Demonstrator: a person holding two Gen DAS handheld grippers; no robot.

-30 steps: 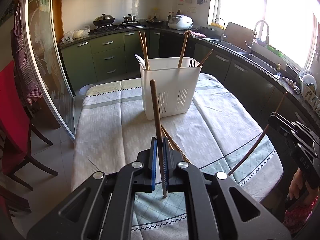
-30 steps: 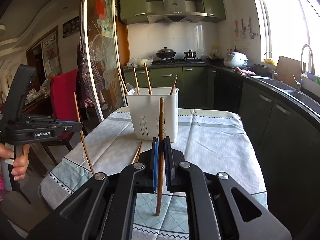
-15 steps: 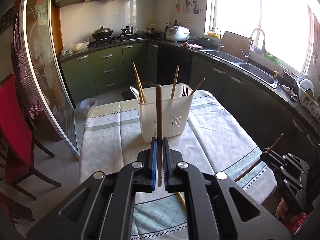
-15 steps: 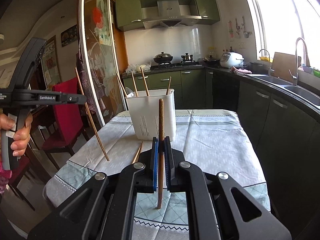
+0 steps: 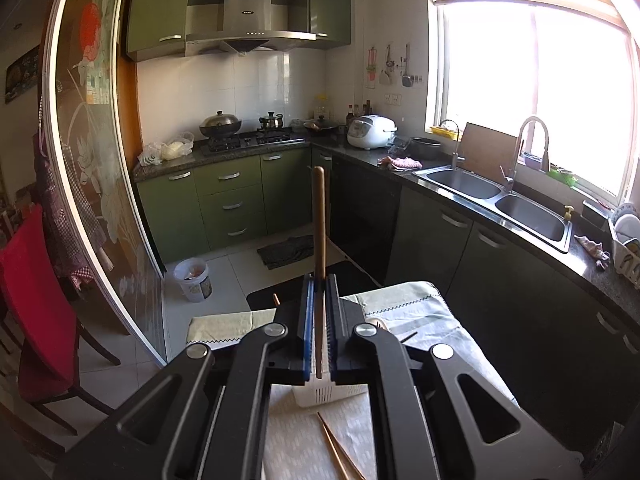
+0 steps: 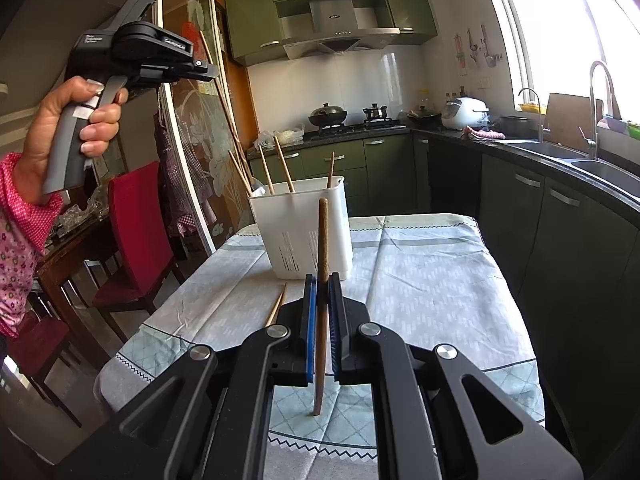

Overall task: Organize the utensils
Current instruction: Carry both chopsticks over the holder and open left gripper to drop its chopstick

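Your left gripper (image 5: 319,320) clamps one chopstick (image 5: 319,220) upright above the white holder (image 6: 304,232), ready for lowering in. Your right gripper (image 6: 321,320) pinches another chopstick (image 6: 322,248) vertically, clear of the table (image 6: 420,280), awaiting its turn.

Setting: home kitchen with an eating corner. Green cabinets (image 5: 236,196) run along two walls under a dark counter. Gas hob (image 5: 250,141) carries a lidded wok (image 5: 221,124) and a kettle, steel range hood (image 5: 244,20) above. Rice cooker (image 5: 371,131) in the corner; double steel sink (image 5: 500,200) with tall tap under a bright window (image 5: 536,96). Cloth-covered table (image 6: 432,264), red chair (image 6: 138,232), decorated glass sliding door (image 6: 200,128) at the side.
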